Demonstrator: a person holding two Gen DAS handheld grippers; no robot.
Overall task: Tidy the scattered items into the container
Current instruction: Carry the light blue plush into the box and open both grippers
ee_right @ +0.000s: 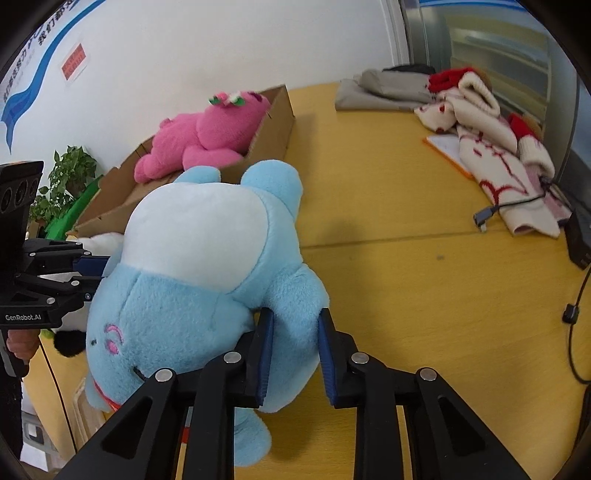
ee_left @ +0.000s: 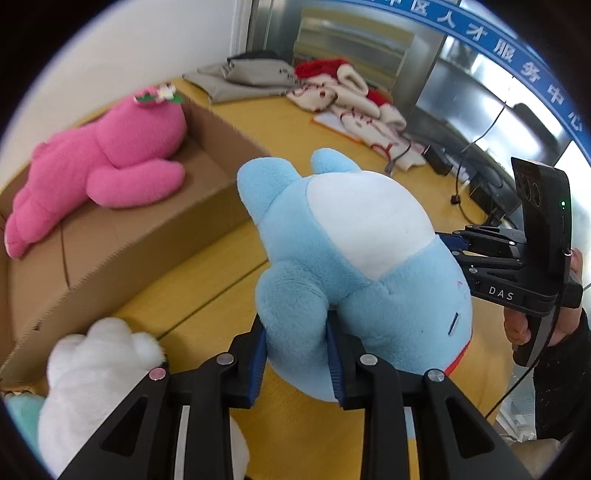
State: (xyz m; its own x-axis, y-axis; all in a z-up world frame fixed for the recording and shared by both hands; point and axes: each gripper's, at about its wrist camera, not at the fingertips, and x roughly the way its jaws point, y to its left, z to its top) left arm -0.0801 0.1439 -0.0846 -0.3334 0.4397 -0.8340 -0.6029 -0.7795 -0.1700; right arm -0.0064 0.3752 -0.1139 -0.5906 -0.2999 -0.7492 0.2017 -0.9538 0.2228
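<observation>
The blue plush toy (ee_left: 354, 266) (white belly, pink stitched eye, red collar) hangs upside down above the yellow table (ee_right: 406, 280) beside the cardboard box (ee_left: 147, 221), the left gripper (ee_left: 297, 363) clamped on one limb and the right gripper (ee_right: 295, 354) clamped on another.

An office or public service centre. A blue wall banner (ee_left: 517, 55) with Chinese lettering runs across the upper right — steel lift doors (ee_left: 332, 33) stand at top centre.

The blue toy (ee_left: 351, 258) is soft and fuzzy, the box (ee_left: 129, 236) plain matt cardboard, the table (ee_right: 406, 288) smooth wood.
</observation>
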